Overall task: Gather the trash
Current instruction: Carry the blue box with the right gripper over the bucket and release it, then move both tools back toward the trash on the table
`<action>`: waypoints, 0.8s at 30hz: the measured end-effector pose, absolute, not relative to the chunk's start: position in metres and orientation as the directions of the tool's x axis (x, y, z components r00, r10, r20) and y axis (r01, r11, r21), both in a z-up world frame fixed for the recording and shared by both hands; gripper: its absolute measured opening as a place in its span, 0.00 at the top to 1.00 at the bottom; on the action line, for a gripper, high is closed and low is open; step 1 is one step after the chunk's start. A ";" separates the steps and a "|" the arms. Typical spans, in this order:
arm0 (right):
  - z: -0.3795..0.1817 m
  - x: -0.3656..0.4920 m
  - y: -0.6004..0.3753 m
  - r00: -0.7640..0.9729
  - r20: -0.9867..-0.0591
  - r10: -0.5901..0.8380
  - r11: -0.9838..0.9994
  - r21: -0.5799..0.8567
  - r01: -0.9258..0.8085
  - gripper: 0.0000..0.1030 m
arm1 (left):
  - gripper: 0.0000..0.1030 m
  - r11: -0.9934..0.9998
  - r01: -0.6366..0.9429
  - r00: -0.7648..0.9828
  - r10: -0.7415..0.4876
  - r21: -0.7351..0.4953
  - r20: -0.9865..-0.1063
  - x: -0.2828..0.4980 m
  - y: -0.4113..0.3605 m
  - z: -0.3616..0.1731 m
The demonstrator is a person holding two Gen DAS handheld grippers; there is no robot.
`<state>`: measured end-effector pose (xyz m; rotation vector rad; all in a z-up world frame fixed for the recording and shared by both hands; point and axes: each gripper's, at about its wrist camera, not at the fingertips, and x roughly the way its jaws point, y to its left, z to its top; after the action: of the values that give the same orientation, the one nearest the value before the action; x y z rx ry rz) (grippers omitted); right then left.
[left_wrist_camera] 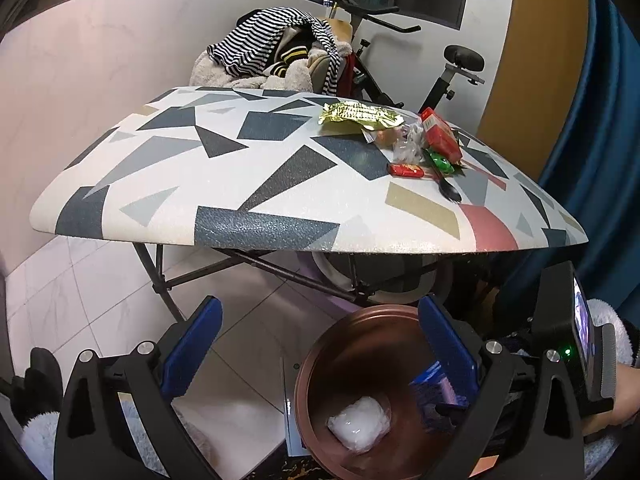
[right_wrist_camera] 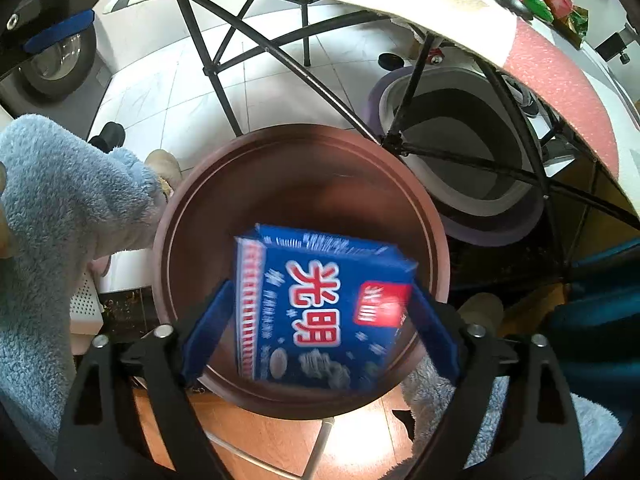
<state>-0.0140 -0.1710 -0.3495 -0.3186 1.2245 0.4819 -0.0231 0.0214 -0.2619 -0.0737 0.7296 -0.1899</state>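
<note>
Right tongs (right_wrist_camera: 320,336) point steeply down over the brown round bin (right_wrist_camera: 436,240), jaws spread wide. Blue carton (right_wrist_camera: 320,308) sits between the blue pads, motion-blurred, over the bin mouth. Left pad clearly off it; right pad at its edge, can't confirm contact. Reads as let go, not gripped.

Left tongs (left_wrist_camera: 320,352) wide open, nothing between the jaws, held near the floor in front of the table (left_wrist_camera: 240,232). Bin in that view is just under the right jaw, with a white crumpled bag (left_wrist_camera: 360,424) at the bottom.

More trash on the far right part of the table: gold foil wrapper (left_wrist_camera: 360,116), red box (left_wrist_camera: 440,136), small red wrapper (left_wrist_camera: 406,169), green wrapper (left_wrist_camera: 442,164), black plastic fork (left_wrist_camera: 448,188). Clustered, some touching.

Light blue fleece sleeve (right_wrist_camera: 60,216) beside the bin on the left.
</note>
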 end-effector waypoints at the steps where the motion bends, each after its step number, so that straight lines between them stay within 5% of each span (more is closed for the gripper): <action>1: -0.348 -0.015 -0.172 0.264 -0.947 0.183 0.857 0.022 -0.514 0.13 | 0.07 0.980 0.148 0.728 -0.198 -0.132 -0.656 -0.023 0.021 -0.262; 24: -0.303 -0.019 -0.192 0.463 -0.854 0.237 0.900 0.013 -0.435 0.06 | 0.07 0.982 0.149 0.727 -0.188 -0.115 -0.660 -0.022 0.021 -0.265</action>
<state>-0.0191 -0.1916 -0.3031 -0.2186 1.0094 0.4171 -0.0218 0.0206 -0.2654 -0.0557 0.7334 -0.1859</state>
